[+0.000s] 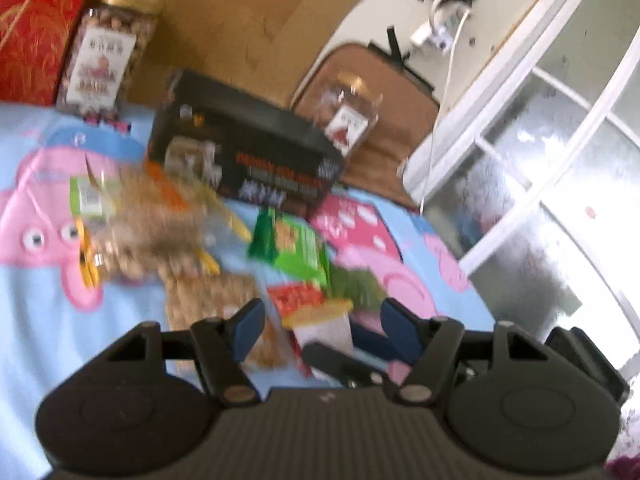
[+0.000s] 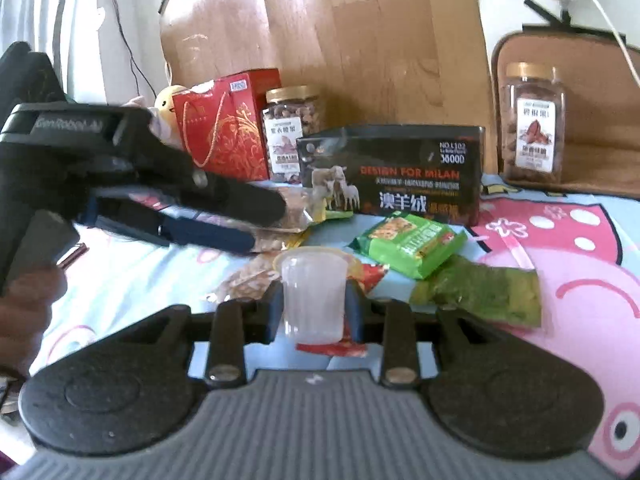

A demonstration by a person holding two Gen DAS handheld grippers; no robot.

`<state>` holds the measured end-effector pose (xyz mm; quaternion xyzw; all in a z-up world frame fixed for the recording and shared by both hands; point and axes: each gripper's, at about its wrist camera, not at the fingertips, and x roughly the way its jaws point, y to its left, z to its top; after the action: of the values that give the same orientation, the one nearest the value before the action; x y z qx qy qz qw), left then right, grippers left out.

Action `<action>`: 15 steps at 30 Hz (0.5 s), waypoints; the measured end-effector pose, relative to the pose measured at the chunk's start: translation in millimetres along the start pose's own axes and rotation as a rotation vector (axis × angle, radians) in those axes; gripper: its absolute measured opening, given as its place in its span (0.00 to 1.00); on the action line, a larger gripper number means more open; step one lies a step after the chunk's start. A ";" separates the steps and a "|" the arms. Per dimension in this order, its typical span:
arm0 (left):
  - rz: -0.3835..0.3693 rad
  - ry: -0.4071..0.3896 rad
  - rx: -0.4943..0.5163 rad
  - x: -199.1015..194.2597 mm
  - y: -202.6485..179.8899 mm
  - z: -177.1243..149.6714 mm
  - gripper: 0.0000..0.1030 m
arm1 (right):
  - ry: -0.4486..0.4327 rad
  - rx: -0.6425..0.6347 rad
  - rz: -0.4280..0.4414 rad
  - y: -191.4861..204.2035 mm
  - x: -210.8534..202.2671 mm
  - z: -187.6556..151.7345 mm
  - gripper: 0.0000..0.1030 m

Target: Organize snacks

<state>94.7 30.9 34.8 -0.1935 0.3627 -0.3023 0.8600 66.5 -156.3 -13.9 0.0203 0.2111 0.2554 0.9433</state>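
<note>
My right gripper [image 2: 314, 304] is shut on a small clear jelly cup [image 2: 314, 292] and holds it just above the bed. The cup also shows in the left wrist view [image 1: 324, 320], with the right gripper's finger beside it. My left gripper [image 1: 320, 320] is open and empty, above the snack pile; it shows from the side in the right wrist view [image 2: 256, 220]. A green cracker pack [image 2: 412, 242], a dark green packet [image 2: 480, 292], a red packet [image 2: 372, 274] and clear bags of nuts [image 1: 140, 216] lie on the cartoon bedsheet [image 2: 560, 264].
A black carton [image 2: 396, 172] stands behind the pile. A nut jar [image 2: 292, 132] and a red gift bag [image 2: 224, 128] stand at the back left, another nut jar [image 2: 534, 122] at the back right against a brown cushion [image 2: 592, 92]. A wooden headboard [image 2: 340, 40] is behind.
</note>
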 end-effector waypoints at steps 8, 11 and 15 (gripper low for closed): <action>-0.016 0.016 -0.012 10.9 3.3 5.8 0.36 | -0.087 -0.109 -0.021 17.5 -4.7 5.3 0.35; -0.009 -0.021 0.046 11.3 -6.1 31.7 0.36 | -0.137 -0.153 -0.050 14.4 1.7 25.5 0.35; 0.035 -0.089 0.116 24.1 -14.8 82.5 0.37 | -0.206 -0.205 -0.101 2.8 27.1 62.7 0.35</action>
<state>163.6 13.3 85.3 -0.1503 0.3091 -0.2989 0.8902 112.0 -136.2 33.0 -0.0609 0.0867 0.2244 0.9687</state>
